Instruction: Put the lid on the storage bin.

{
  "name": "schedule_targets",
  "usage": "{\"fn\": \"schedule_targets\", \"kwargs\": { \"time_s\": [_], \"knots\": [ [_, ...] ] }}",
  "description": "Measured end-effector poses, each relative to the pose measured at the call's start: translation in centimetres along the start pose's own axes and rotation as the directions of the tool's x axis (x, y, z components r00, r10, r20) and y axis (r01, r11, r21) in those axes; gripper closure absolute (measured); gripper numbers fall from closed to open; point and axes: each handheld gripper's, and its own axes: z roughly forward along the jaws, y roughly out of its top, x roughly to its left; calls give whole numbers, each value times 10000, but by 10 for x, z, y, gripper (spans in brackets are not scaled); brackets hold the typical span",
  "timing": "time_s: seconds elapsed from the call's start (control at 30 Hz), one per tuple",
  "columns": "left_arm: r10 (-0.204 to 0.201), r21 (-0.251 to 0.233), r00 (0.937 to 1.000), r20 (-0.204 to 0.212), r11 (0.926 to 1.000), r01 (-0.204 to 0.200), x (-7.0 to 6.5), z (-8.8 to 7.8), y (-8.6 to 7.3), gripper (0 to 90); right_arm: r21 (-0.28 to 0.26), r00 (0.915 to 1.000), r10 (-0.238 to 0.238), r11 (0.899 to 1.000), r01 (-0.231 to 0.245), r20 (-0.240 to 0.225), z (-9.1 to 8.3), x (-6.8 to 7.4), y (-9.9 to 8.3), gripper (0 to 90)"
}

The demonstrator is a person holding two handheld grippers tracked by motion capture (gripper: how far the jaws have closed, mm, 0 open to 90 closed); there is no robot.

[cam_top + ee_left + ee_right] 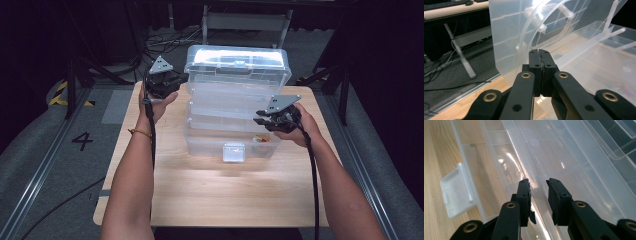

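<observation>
My right gripper [539, 192] has its jaws a little apart astride the thin front rim of a fold-out tray, though I cannot tell whether they bite it; if that slick edge slips out, the tier could drop or the whole clear tiered organiser box [235, 107] skid across the worktop [210, 195]. My left gripper [539, 53], jaws pressed together on nothing, sits against its upper tier and could push it askew. The box stands mid-worktop, transparent, trays stepped open, front latch [233, 152] hanging loose.
</observation>
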Motion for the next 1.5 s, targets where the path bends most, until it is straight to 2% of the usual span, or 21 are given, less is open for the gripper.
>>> {"fn": "schedule_targets", "kwargs": {
  "time_s": [0.17,0.2,0.43,0.6,0.87,1.33,1.5],
  "knots": [
    [307,70,9994,-128,9995,-306,-5,-3,-1,889,78,9999,112,9999,-111,-83,-4,-1,-2,734],
    [300,46,9995,-74,9995,-299,-6,-3,-2,891,-48,9998,172,9998,-173,-127,-6,-2,-4,742],
    [409,-30,9990,187,9992,-409,-12,-6,-6,894,-36,9996,289,9996,-289,2,-14,0,-14,748],
    [574,-26,9983,137,9984,-573,-18,-9,-7,893,-202,9978,657,9976,-655,84,-22,0,-20,768],
    [636,-119,9976,271,9979,-633,-22,-15,-11,895,-360,9958,899,9954,-893,172,-28,1,-30,769],
    [1007,97,9942,369,9948,-1012,-32,-23,-17,896,-408,9926,1120,9931,-1101,465,-38,3,-41,784],
    [1256,289,9914,379,9915,-1267,-36,-26,-21,895,-512,9880,1447,9885,-1420,541,-45,5,-47,781]
  ]
}}
